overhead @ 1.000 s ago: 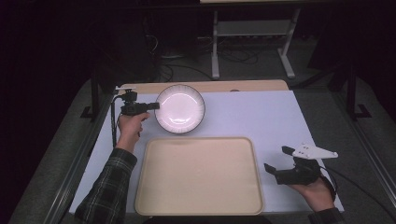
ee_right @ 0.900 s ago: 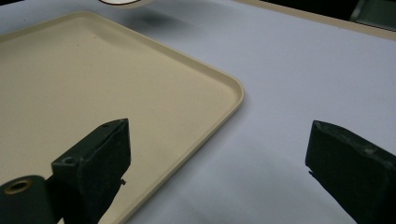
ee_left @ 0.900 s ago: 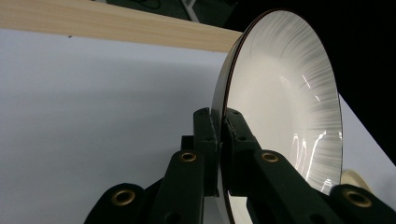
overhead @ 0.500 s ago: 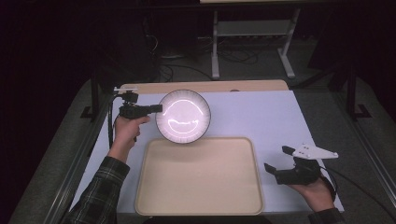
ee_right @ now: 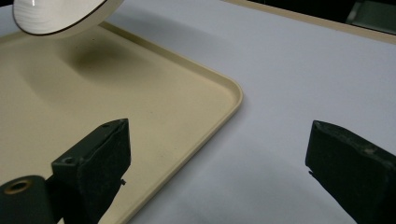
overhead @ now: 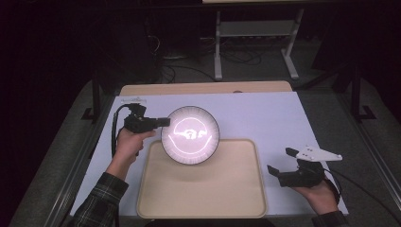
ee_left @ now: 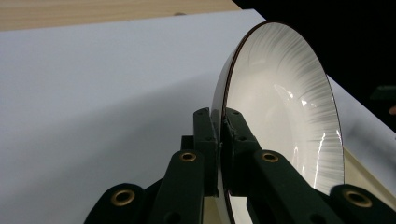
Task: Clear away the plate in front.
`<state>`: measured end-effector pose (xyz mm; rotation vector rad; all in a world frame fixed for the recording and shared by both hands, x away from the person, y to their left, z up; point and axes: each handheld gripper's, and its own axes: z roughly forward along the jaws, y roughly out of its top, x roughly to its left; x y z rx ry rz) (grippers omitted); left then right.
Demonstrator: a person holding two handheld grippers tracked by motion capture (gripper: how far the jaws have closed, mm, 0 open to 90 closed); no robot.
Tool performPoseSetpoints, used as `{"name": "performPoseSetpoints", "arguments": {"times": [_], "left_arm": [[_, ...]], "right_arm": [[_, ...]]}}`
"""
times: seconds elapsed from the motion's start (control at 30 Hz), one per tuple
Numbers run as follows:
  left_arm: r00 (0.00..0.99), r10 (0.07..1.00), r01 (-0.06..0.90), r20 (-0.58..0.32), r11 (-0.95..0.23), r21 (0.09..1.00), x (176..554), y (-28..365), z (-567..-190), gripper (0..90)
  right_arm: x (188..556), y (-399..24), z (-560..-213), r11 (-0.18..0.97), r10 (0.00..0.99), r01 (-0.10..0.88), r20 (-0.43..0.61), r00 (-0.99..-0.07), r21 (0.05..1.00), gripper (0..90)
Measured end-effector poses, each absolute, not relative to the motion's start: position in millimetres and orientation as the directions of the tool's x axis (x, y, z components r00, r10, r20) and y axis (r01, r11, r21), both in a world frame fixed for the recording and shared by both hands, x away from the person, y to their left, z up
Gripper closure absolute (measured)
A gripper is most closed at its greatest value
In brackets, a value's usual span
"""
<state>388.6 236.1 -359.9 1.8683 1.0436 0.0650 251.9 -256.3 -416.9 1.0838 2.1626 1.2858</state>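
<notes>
The left gripper (overhead: 165, 122), left of frame centre in the high view, has its jaws clamped tight on the rim of a white plate (overhead: 190, 135), held tilted above the far edge of the beige tray (overhead: 203, 189). The right gripper (overhead: 279, 165), at lower right, gapes wide, gripping nothing. The tray's bed lies bare.

Table (overhead: 279, 113): covered with a white sheet, a strip of bare wood showing along the far edge.
Tray (overhead: 203, 196): beige, with rounded corners and a raised rim, lying flat on the white sheet at the near side (about the middle of the table's width).
Tray surface: bare and plain.
Tray corner (ee_right: 233, 93): resting directly on the white sheet.
</notes>
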Motion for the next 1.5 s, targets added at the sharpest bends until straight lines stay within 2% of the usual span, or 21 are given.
{"name": "performPoseSetpoints", "arguments": {"times": [0.87,1.5], "left_arm": [[0.704,0.612,0.633,-0.360,-0.312,0.708,344,210,-387,85.9],[0.686,0.610,0.680,-0.397,-0.343,0.648,345,202,-415,86.5]], "right_arm": [[251,-256,-417,0.277,0.785,0.417,0.047,-0.618,0.866,5.9],[251,-255,-417,0.287,0.783,0.415,0.038,-0.621,0.863,5.9]]}}
